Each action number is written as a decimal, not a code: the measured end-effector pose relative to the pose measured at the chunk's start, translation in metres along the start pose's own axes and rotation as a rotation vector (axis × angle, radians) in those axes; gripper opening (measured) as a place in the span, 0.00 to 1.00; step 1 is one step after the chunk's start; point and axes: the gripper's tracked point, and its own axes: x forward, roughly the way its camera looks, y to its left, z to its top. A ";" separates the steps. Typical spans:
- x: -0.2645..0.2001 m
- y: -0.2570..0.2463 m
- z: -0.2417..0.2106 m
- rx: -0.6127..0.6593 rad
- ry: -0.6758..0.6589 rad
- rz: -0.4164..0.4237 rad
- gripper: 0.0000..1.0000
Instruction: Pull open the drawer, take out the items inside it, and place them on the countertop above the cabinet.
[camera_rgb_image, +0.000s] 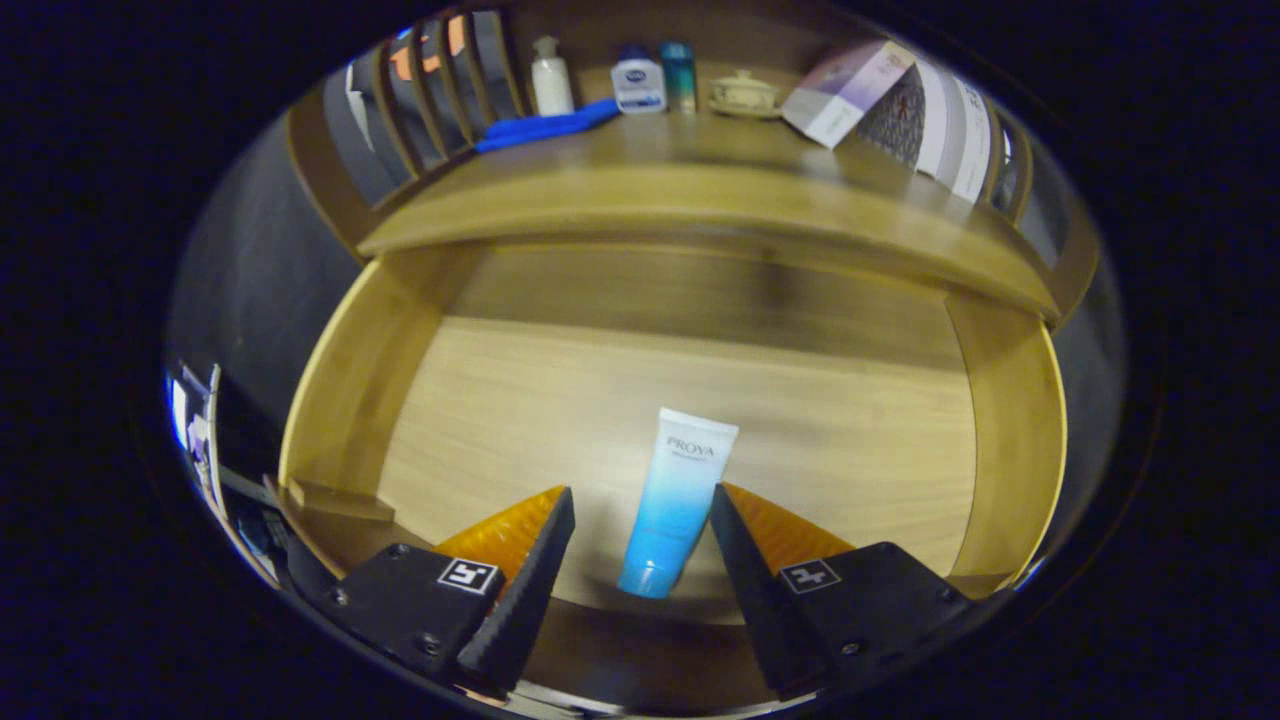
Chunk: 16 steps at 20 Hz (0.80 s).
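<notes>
The wooden drawer (352, 380) is pulled out below the countertop (640, 195). One white-to-blue tube (688, 470) lies on the drawer floor near the front, its blue cap end toward me. My gripper (641, 491) hangs open just above the drawer floor with the tube between its fingers. The tube lies closer to the right finger (735, 545), nearly touching it, and a gap separates it from the left finger (540, 560). Neither finger visibly presses on it.
On the countertop stand a white pump bottle (551, 78), a blue cloth (545, 126), a white jar (638, 85), a teal bottle (678, 75), a lidded ceramic dish (744, 95) and a tilted box (845, 90). Slatted rails flank the countertop. The drawer's side walls rise left and right.
</notes>
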 end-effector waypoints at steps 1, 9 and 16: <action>0.002 -0.003 0.000 0.011 0.022 -0.013 0.84; 0.016 -0.001 -0.008 -0.007 0.118 -0.056 0.81; 0.021 -0.009 -0.010 0.053 0.093 -0.052 0.53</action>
